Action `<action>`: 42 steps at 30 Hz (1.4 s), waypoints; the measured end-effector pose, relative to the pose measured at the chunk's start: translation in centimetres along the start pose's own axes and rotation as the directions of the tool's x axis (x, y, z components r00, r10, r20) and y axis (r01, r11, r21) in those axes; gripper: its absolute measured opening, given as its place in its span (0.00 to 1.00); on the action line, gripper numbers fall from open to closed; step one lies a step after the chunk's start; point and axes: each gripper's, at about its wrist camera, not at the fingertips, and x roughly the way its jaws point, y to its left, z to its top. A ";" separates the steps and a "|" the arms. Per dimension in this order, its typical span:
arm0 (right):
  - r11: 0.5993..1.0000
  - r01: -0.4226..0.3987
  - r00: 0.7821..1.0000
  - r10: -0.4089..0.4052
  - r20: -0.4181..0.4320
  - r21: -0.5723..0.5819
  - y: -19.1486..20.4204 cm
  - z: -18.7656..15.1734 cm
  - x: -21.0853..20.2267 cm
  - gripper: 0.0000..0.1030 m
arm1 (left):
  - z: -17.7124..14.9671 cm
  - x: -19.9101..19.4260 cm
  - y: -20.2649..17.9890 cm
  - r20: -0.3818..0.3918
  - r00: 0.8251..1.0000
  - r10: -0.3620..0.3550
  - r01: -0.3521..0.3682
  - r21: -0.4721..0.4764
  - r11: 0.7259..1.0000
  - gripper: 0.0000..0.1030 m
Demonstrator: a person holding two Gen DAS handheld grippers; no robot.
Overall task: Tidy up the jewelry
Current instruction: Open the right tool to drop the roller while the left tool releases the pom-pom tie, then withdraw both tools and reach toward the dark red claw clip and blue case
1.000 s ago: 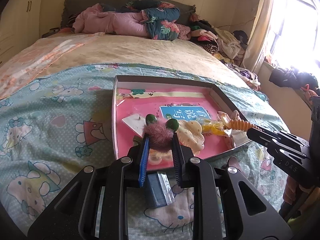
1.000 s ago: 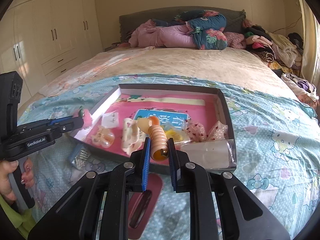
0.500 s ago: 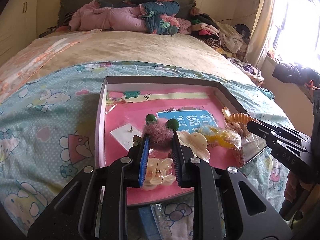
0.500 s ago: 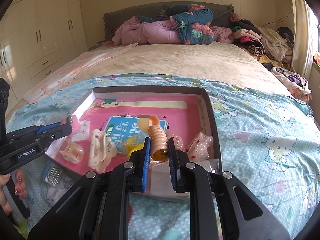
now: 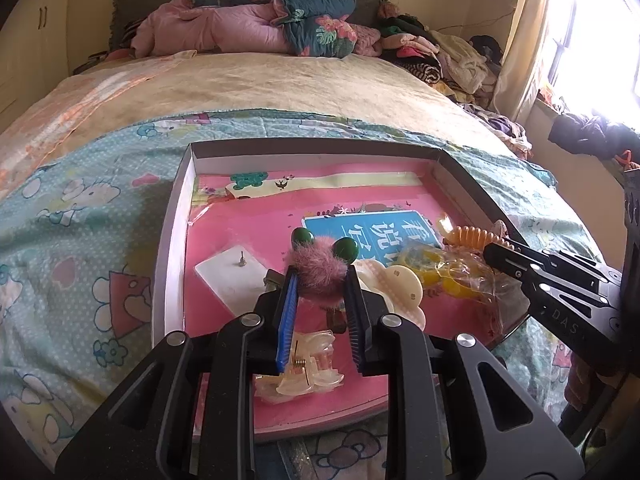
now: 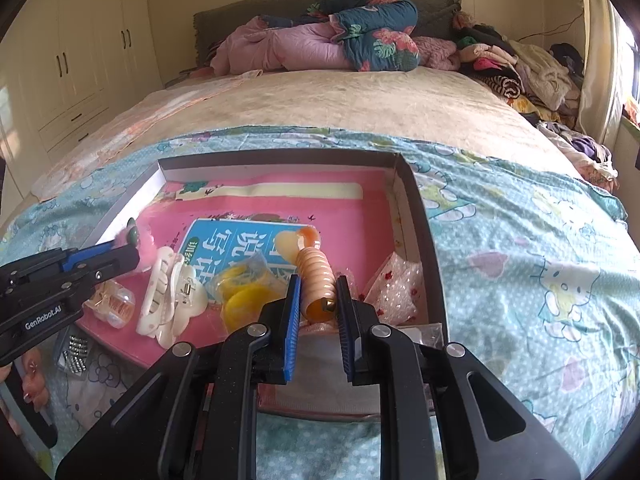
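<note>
A shallow box (image 5: 176,216) (image 6: 416,208) with a pink lining lies on the bedspread. My left gripper (image 5: 320,280) is shut on a fuzzy pink hair clip (image 5: 320,268) with two green knobs, held over the box's near left part. My right gripper (image 6: 318,284) is shut on a ribbed orange hair clip (image 6: 318,276) above the box's near right part. Inside the box lie a cream claw clip (image 5: 394,288) (image 6: 168,296), a clear claw clip (image 5: 308,368), a yellow item in a clear bag (image 5: 432,268) (image 6: 240,292) and a white earring card (image 5: 232,276).
A blue booklet (image 5: 372,232) lies on the box floor. A dotted clear bag (image 6: 400,284) sits in the box's right corner. A small pack of studs (image 6: 76,354) lies on the bedspread left of the box. Folded quilts and clothes are heaped at the bed's head.
Both grippers have moved forward and lower over the box, each still holding its clip. The box now fills more of both views.
</note>
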 end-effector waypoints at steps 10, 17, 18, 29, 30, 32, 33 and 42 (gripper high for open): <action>0.999 -0.036 0.999 0.037 0.026 -0.033 1.0 -1.1 -1.6 0.35 | 0.0 0.2 -0.2 0.000 1.000 0.010 -0.010 0.004 1.000 0.16; 0.998 -0.064 0.997 0.064 0.036 -0.028 1.2 -1.9 -3.1 0.47 | 0.0 -0.2 -0.3 0.012 1.000 0.018 -0.018 0.012 1.000 0.25; 0.998 -0.062 0.997 0.063 0.036 -0.027 1.2 -2.0 -3.3 0.49 | 0.0 -0.4 -0.3 0.016 1.000 0.020 -0.020 0.012 1.000 0.28; 0.999 -0.048 0.997 0.048 0.058 -0.002 0.3 -4.2 -6.2 0.65 | -1.1 -3.5 -0.4 0.071 0.997 0.022 -0.021 -0.015 1.000 0.59; 0.999 -0.048 0.997 0.048 0.062 0.000 0.2 -4.3 -6.5 0.67 | -1.3 -3.9 -0.4 0.077 0.997 0.023 -0.021 -0.020 1.000 0.60; 0.999 -0.049 0.996 0.049 0.070 -0.004 0.1 -4.6 -7.2 0.69 | -1.7 -4.7 -0.3 0.089 0.996 0.022 -0.020 -0.030 0.999 0.69; 0.999 -0.047 0.996 0.048 0.075 -0.009 0.1 -4.8 -7.5 0.70 | -1.9 -5.1 -0.3 0.096 0.995 0.022 -0.019 -0.033 0.999 0.71; 0.999 -0.036 0.994 0.039 0.104 -0.027 0.5 -6.1 -10.0 0.79 | -3.6 -8.1 -1.0 0.130 0.991 0.026 -0.024 -0.023 0.999 0.84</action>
